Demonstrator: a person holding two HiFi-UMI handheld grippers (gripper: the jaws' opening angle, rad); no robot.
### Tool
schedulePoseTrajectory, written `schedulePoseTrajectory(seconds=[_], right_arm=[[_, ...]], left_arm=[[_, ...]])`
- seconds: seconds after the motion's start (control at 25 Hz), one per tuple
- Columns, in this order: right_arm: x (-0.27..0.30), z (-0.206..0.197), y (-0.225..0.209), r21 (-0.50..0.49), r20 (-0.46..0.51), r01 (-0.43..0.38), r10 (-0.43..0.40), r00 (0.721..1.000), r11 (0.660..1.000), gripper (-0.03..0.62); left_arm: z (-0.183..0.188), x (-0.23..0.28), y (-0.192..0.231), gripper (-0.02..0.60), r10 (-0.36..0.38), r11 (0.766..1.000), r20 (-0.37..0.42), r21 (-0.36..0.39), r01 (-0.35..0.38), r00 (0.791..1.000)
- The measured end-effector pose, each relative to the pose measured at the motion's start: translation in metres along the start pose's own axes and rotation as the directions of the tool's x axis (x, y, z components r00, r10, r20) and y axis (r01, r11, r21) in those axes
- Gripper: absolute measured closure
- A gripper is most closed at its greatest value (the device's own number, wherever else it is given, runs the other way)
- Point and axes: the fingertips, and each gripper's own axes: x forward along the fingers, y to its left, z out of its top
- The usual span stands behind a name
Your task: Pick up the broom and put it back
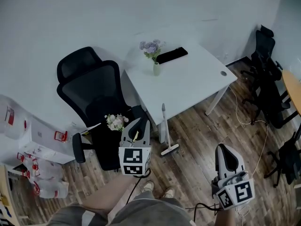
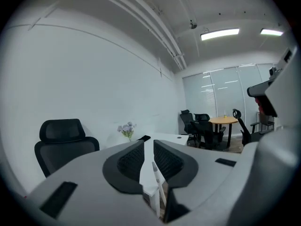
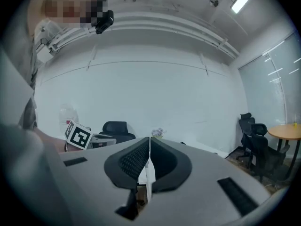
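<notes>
Two hand-held grippers seen from above, both pointing forward and roughly level. The left gripper has its jaws a narrow slit apart, with nothing gripped between them. The right gripper, nearer the person and off to the right, has its jaws closed together, empty.

- A table is set at upper centre, near the wall.
- A vase of flowers is placed on its left part, with a flat object just right of it.
- A broom is leaned against the table's near edge, head on the floor.
- An office chair is seen left of the table, a bouquet laid on its seat.
- Bags are piled at lower left.
</notes>
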Motion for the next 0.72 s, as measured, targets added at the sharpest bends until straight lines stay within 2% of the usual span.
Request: schedulePoseTrajectory(seconds=[0.16, 0.32, 0.52, 0.72], right_arm=[[-0.020, 0.022, 0.018, -0.024, 0.047, -0.010, 0.011, 0.999, 1.000, 0.562], [-0.036, 0.034, 0.031, -0.033, 0.091, -0.010, 0.012, 0.996, 0.999, 0.562], [-0.040, 0.028, 0.045, -0.044, 0.100, -0.016, 0.020, 0.995, 0.999, 0.562], [-0.040, 0.010, 0.057, -0.019, 0.074, -0.043, 0.044, 0.996, 0.999, 0.562]], left_arm=[[0.014, -0.027, 0.008, 0.523, -0.020, 1.000, 0.028, -0.015, 0.020, 0.999], [0.025, -0.054, 0.002, 0.535, -0.050, 0.999, 0.061, 0.016, 0.049, 0.997], [0.035, -0.080, -0.012, 0.543, -0.112, 0.993, 0.090, 0.059, 0.107, 0.990], [0.028, -0.095, -0.029, 0.551, -0.165, 0.981, 0.082, 0.120, 0.154, 0.983]])
